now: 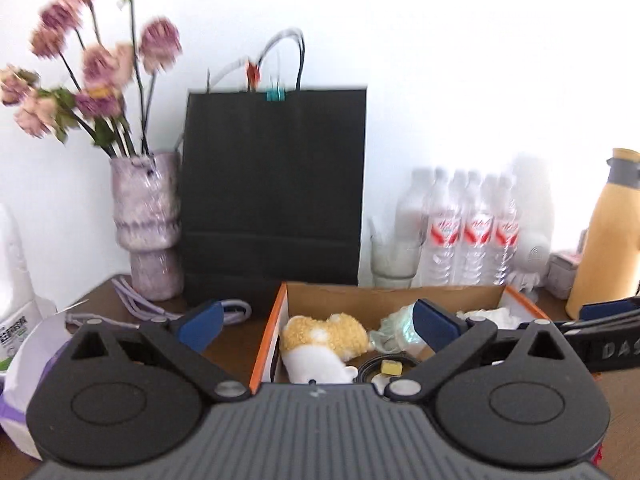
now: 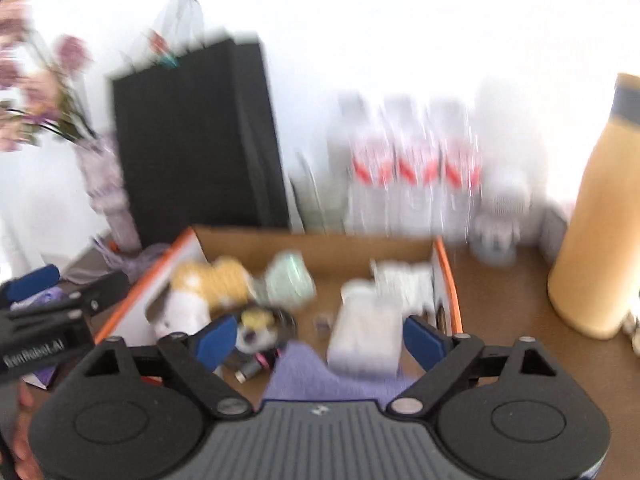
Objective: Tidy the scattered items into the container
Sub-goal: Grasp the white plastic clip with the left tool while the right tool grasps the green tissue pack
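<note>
Both the left hand-held gripper (image 1: 316, 322) and the right hand-held gripper (image 2: 318, 338) hover spread and empty over the cardboard box (image 2: 320, 240), which already holds a plush toy (image 1: 320, 336). A purple cable (image 1: 160, 308) lies outside on the tabletop (image 1: 236, 348) by the box's left edge, probably next.

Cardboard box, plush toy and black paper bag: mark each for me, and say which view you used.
cardboard box (image 1: 267, 338): left wrist view, on its orange-edged left wall.
plush toy (image 1: 324, 334): left wrist view, on its yellow fleecy body inside the box.
black paper bag (image 1: 276, 184): left wrist view, on the middle of its front face.
</note>
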`<control>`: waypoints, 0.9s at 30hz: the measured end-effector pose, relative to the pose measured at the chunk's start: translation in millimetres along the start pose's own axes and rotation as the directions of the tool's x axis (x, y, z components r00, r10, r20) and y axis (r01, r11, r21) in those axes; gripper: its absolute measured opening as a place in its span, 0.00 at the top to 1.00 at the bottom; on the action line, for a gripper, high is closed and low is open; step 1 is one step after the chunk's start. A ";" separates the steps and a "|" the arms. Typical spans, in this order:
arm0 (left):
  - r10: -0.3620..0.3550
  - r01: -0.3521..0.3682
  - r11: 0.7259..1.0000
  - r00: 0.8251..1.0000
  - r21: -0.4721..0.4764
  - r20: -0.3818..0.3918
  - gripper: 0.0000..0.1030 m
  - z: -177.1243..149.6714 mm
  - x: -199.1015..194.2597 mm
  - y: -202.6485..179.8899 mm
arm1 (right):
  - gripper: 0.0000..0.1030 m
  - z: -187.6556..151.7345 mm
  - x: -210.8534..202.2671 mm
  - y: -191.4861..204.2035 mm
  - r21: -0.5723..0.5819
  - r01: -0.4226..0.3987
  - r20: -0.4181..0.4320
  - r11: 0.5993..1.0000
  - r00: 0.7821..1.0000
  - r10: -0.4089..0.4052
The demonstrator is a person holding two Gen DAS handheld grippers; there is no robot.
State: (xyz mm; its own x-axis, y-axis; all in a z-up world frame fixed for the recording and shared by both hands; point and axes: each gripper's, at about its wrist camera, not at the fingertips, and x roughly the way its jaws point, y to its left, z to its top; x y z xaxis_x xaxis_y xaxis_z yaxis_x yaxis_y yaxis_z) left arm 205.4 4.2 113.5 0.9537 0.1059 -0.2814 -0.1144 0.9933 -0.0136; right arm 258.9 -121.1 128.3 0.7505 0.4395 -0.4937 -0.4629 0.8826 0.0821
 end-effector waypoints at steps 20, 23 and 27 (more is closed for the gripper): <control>-0.235 0.259 0.959 0.955 0.116 -0.182 0.03 -106.2 -121.9 -39.9 | 0.23 -156.7 -126.0 -8.4 0.062 0.013 0.012 0.998 1.000 -0.014; -0.252 0.285 0.956 0.916 0.064 -0.313 0.24 -106.6 -85.2 -53.0 | 0.23 -150.4 -117.6 -15.8 0.101 -0.008 -0.005 0.995 1.000 0.009; -0.256 0.285 0.958 0.888 0.021 -0.383 0.40 -112.2 -60.3 -56.8 | 0.26 -153.6 -108.3 -20.4 0.083 0.012 -0.036 0.996 0.999 -0.009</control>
State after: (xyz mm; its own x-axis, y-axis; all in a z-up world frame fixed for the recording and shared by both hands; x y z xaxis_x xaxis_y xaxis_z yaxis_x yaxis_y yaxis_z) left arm 123.2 -63.7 23.6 0.7694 -0.1775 -0.6136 0.1681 0.9830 -0.0736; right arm 114.6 -212.3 47.2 0.7370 0.4248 -0.5256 -0.4130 0.8988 0.1473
